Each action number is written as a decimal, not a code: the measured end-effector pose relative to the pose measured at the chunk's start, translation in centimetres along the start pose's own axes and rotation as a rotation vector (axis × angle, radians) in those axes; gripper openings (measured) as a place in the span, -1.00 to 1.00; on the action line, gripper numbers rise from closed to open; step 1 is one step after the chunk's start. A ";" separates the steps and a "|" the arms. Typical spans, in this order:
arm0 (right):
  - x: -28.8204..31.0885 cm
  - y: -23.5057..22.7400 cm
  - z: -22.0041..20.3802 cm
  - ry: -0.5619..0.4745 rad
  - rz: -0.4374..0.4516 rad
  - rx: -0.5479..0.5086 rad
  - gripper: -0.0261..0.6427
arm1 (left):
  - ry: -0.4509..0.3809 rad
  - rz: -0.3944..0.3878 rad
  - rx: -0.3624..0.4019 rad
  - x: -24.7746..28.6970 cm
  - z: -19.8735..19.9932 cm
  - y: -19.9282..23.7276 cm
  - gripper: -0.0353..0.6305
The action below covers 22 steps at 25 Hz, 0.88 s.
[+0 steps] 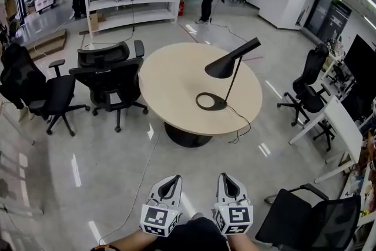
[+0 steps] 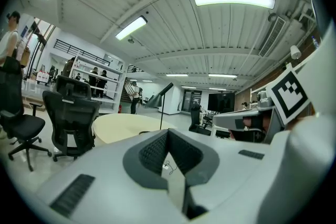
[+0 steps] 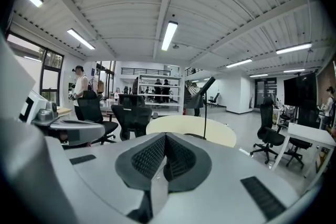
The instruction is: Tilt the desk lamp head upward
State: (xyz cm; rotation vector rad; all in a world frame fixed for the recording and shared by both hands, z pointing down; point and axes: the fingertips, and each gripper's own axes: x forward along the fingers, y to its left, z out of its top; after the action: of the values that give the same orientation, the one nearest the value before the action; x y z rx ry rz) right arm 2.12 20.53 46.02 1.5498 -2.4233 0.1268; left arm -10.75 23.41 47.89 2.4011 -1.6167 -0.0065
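Both grippers sit low at 6 o'clock in the head view, well apart from the round table; no reach has begun, so neither holds anything. The left gripper has its jaws pressed together and empty, and the right gripper is the same. The desk lamp stands on the table at about 12 to 1 o'clock from the grippers, its ring base toward the table's 4 o'clock edge. The black cone head droops mouth-down (likely why it needs tilting up). The jaws must open before gripping it.
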 end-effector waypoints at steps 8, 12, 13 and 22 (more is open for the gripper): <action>5.7 -3.2 0.1 0.003 0.062 0.009 -0.89 | 0.006 0.057 -0.003 6.0 0.8 1.6 -0.76; 8.7 -7.0 1.5 -0.024 0.077 0.014 -0.89 | -0.003 0.064 0.022 10.5 2.6 0.8 -0.76; 9.4 -8.1 2.0 -0.032 0.082 0.014 -0.89 | -0.009 0.066 0.027 11.8 3.2 0.5 -0.76; 14.5 -17.1 4.8 -0.099 0.176 -0.009 -0.89 | -0.047 0.104 0.039 22.7 6.2 -3.0 -0.76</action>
State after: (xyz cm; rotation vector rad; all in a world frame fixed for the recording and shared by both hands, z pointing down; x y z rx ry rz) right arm 11.01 -0.53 44.06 1.3675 -2.6313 0.0736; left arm -0.12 2.57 44.28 2.3591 -1.7766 -0.0135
